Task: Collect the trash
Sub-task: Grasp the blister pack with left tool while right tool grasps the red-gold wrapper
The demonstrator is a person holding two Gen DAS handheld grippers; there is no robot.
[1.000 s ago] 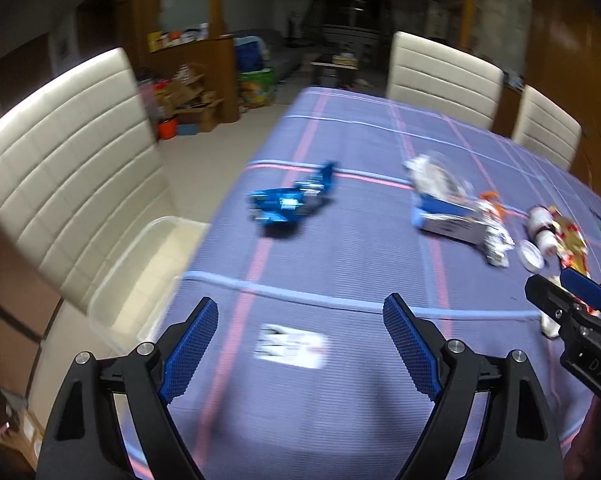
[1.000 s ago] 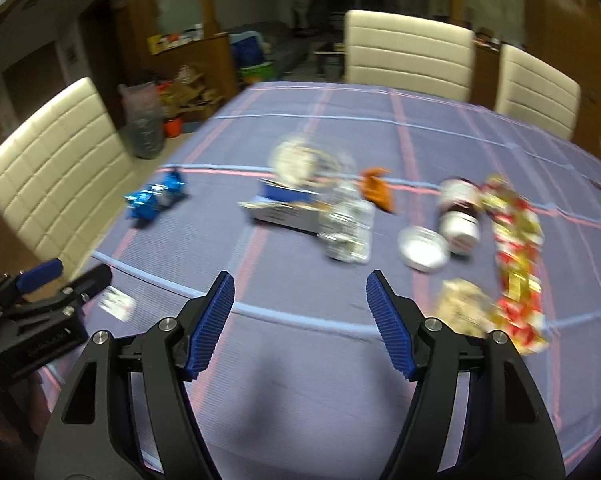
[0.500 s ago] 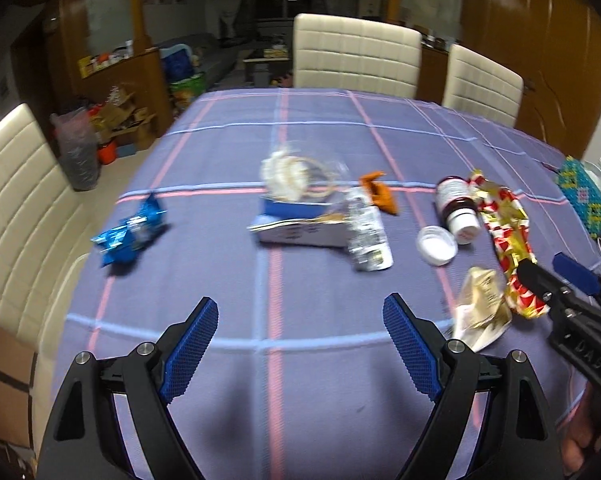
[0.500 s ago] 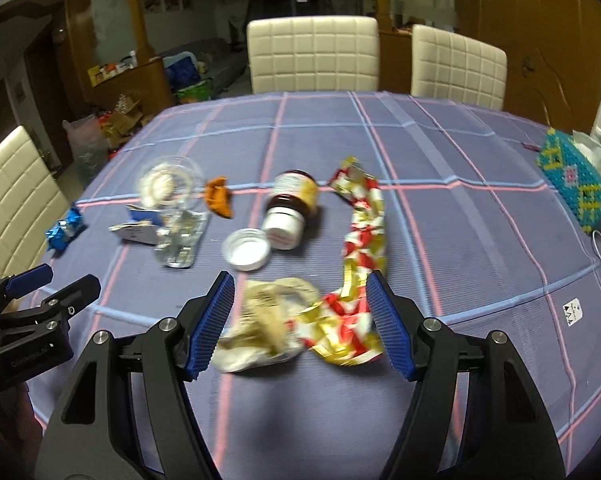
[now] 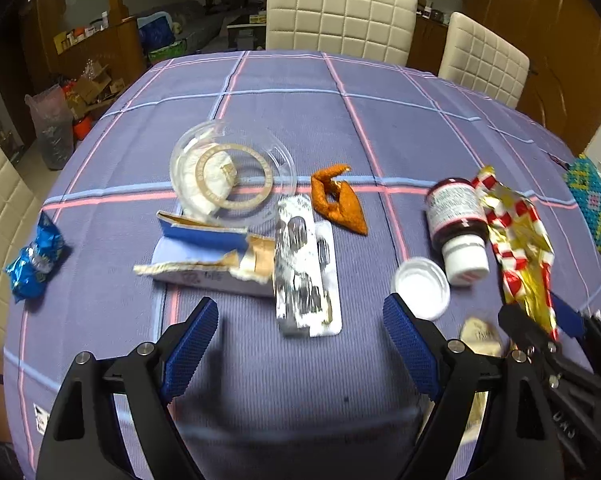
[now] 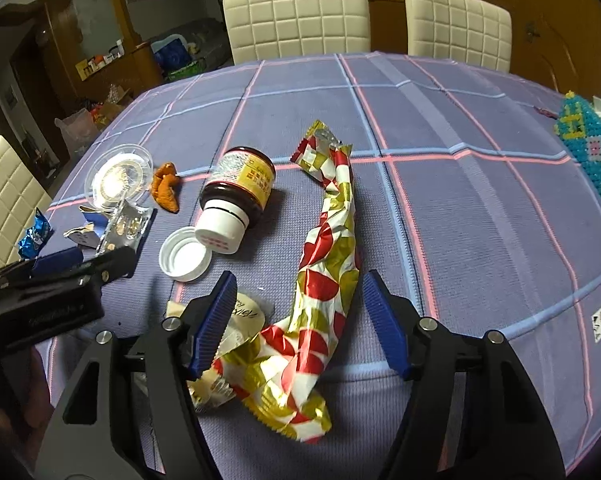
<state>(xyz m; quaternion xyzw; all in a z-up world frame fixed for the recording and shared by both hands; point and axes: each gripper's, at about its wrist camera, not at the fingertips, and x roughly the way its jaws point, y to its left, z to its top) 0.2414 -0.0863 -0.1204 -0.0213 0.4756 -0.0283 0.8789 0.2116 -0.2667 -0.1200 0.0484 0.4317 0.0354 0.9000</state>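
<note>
Both grippers have swung in over the trash since a second ago; the right gripper now hangs released with the wrapper lying between its jaws. I'd drop straight down and pinch mid-strip, clear of the paper scrap at the left jaw. It's long, crinkled red-and-gold foil. Left gripper is released too, blister pack just ahead.

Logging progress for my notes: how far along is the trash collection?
Nothing looks collected yet. Both grippers, left and right, are open and empty. The right frames the red-and-gold foil wrapper. Brown bottle, white cap, blister pack and blue wrapper remain.
</note>
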